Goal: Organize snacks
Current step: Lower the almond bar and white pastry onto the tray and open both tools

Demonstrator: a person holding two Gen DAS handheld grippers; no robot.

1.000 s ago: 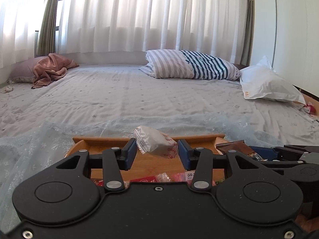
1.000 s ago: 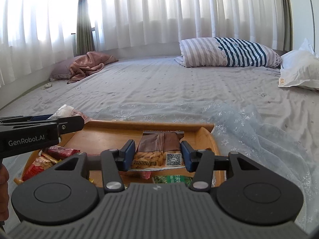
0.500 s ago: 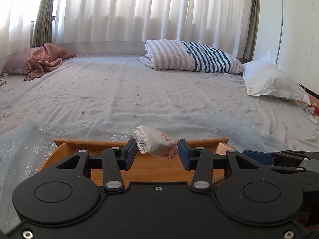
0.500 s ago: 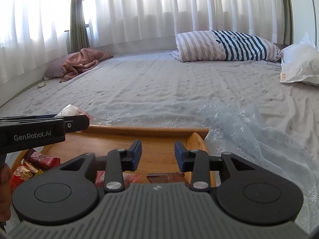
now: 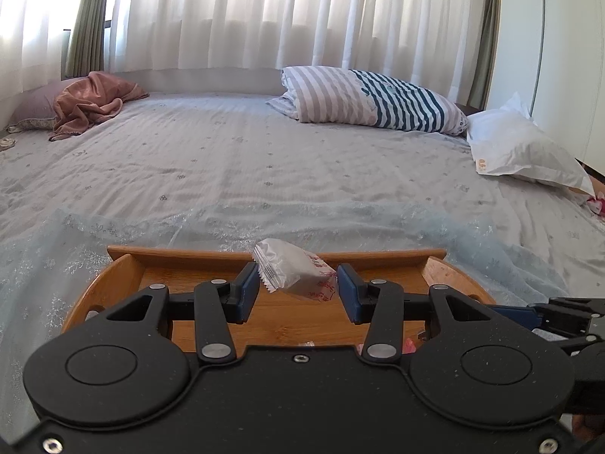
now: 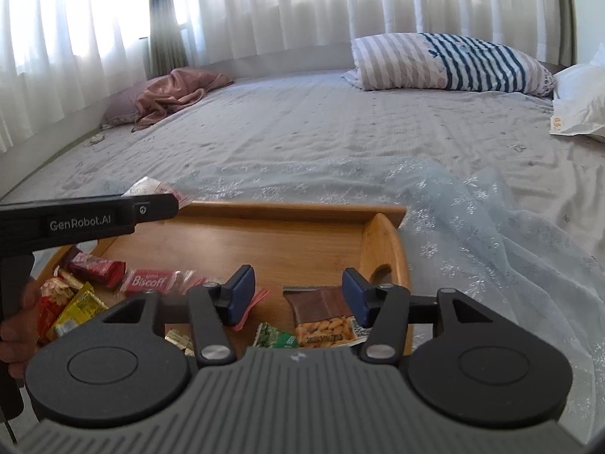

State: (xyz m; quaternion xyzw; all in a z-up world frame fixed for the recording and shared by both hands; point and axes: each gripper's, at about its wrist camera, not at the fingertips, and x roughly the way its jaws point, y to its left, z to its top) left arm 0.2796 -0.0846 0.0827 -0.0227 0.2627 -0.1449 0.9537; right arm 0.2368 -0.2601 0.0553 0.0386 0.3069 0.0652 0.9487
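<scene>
A tray (image 6: 385, 242) rests on a bed (image 6: 340, 132), with packets lying in its left part (image 6: 90, 268) and a nut packet (image 6: 325, 319) near its right wall. Behind the tray, a striped pillow (image 6: 446, 62) lies at the bed's far side; a crumpled cloth (image 6: 177, 92) lies far left.

A bedroom in a home, seen in daylight. A wide bed (image 5: 264, 159) covered with a pale grey patterned sheet fills the middle of the frame, with a grey-and-navy striped pillow (image 5: 370, 102) at upper right and a white pillow (image 5: 522, 147) at the right edge. A crumpled dusty-pink cloth (image 5: 90, 102) lies at upper left. Sheer white curtains (image 5: 283, 15) hang across the top of the frame before a bright window, with green drapes (image 5: 89, 19) at the left. A wooden tray (image 6: 295, 242) of wrapped snacks (image 6: 147, 283) sits at the bottom, on a light blue sheer fabric (image 6: 472, 219).
</scene>
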